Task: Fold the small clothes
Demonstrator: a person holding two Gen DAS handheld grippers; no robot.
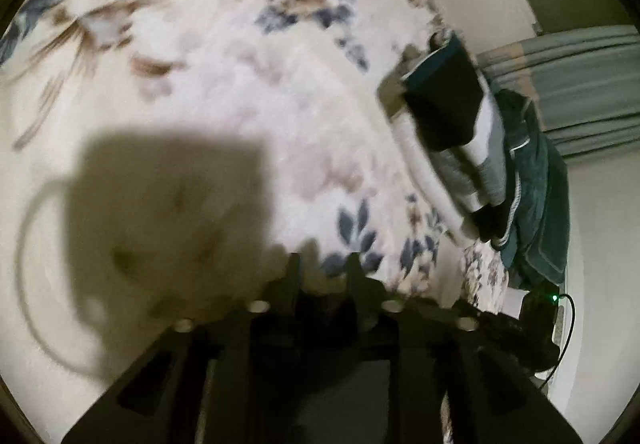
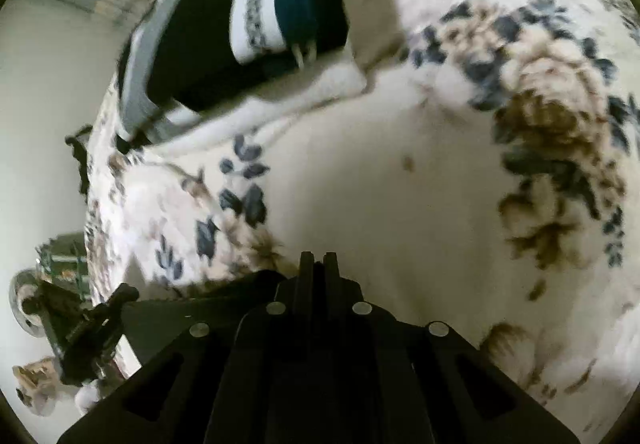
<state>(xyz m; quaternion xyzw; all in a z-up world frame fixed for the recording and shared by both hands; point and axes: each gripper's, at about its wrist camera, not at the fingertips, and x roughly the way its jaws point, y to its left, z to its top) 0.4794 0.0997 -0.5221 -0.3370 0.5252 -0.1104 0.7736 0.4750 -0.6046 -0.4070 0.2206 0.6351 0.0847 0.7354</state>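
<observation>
Blurred floral blanket (image 1: 240,64); folded clothes pile (image 2: 224,24) cut off above.

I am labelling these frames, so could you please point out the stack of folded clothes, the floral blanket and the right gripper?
stack of folded clothes (image 2: 248,44): right wrist view, dark top garment.
floral blanket (image 2: 380,184): right wrist view, plain cream area.
right gripper (image 2: 319,258): right wrist view, between fingertips.

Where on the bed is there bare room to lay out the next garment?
The open stretch of floral blanket ahead of the right claw, between the blue leaf print and the large brown flower, is free. The left view shows the same blanket bare beside the left claw. It is crowded at the bed's edge, where the stack of folded clothes lies.
</observation>
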